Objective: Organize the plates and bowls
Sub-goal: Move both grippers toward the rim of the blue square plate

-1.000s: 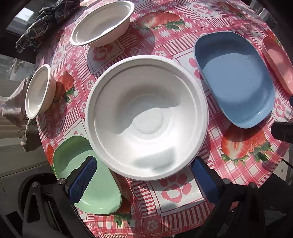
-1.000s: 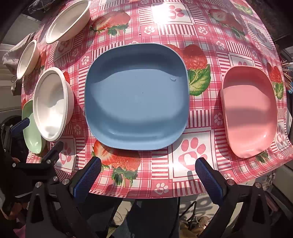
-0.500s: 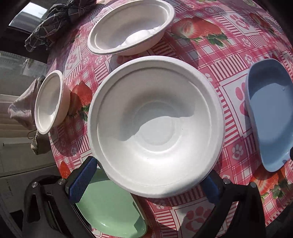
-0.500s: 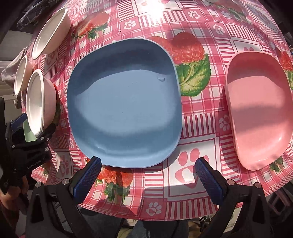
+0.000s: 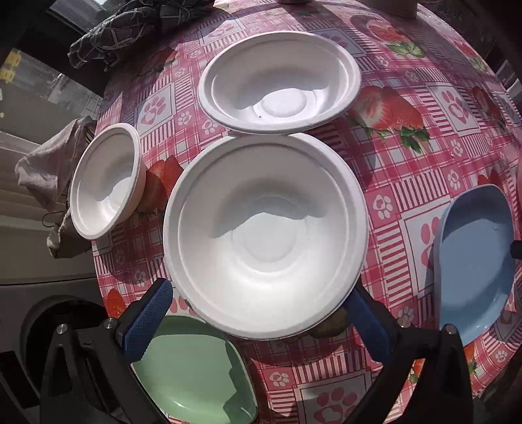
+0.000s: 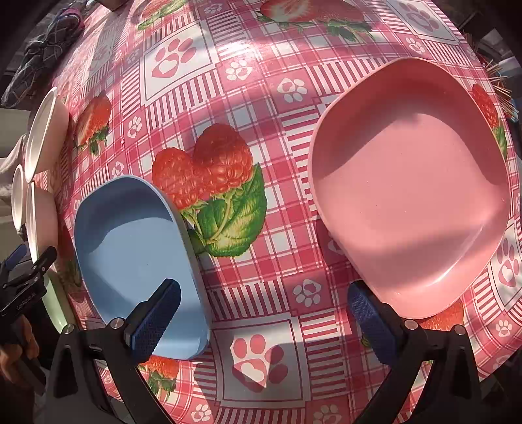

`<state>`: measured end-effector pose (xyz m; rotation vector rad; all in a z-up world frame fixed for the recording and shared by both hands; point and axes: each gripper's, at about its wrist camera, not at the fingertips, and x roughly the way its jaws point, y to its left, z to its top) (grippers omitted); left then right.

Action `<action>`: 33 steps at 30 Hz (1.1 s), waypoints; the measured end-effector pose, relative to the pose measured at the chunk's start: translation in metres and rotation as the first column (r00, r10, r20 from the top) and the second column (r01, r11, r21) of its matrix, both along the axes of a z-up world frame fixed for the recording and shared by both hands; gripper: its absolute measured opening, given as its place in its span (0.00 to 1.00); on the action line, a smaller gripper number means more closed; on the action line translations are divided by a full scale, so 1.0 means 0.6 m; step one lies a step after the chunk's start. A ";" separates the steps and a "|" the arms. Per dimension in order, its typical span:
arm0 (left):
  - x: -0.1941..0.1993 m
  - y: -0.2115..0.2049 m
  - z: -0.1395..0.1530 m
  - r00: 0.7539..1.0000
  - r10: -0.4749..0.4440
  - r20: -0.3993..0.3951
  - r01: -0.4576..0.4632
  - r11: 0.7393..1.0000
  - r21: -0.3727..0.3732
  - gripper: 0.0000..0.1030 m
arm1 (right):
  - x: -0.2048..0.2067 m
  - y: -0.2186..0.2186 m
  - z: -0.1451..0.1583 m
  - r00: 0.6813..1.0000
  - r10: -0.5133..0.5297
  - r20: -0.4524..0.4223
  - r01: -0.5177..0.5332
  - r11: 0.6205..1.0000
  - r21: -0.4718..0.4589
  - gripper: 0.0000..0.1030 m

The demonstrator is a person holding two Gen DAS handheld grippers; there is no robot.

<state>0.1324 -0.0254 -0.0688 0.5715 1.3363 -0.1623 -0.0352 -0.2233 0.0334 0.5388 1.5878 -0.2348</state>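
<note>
In the left wrist view the left gripper (image 5: 257, 313) stands spread wide, its blue ridged pads (image 5: 148, 321) on either side of the near rim of a large round white paper bowl (image 5: 266, 234) without closing on it. Under the left finger lies a pale green rounded-square plastic plate (image 5: 195, 375), partly tucked beneath that bowl. Beyond, a second wide white paper bowl (image 5: 280, 83) sits with its rim just touching the first, and a smaller white bowl (image 5: 106, 179) stands off to the left — near the edge of the red checked tablecloth with strawberries and paw prints (image 5: 421, 182). A dark bundled cloth (image 5: 130, 26) lies at the far edge.

The right gripper (image 6: 262, 318) is likewise released, holding nothing. Its left pad hangs over a blue rounded-square plastic plate (image 6: 130, 248); just past its right pad lies a pink rounded-square plastic plate (image 6: 411, 195) — well apart from the blue one.
</note>
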 end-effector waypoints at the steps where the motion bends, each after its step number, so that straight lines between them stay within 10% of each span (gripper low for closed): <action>1: -0.010 -0.005 0.008 1.000 -0.003 0.000 0.003 1.000 -0.012 1.00 | 0.006 -0.020 -0.002 1.000 -0.012 -0.001 0.012 1.000 -0.004 1.00; 9: -0.082 -0.097 0.048 0.986 -0.127 -0.112 0.103 0.973 -0.205 1.00 | -0.053 -0.125 -0.015 1.000 -0.016 -0.024 0.014 0.998 -0.054 1.00; 33: -0.067 -0.195 -0.082 0.973 0.029 -0.228 -0.062 0.988 -0.140 1.00 | -0.003 0.052 -0.040 0.992 0.106 -0.074 -0.115 0.984 -0.138 1.00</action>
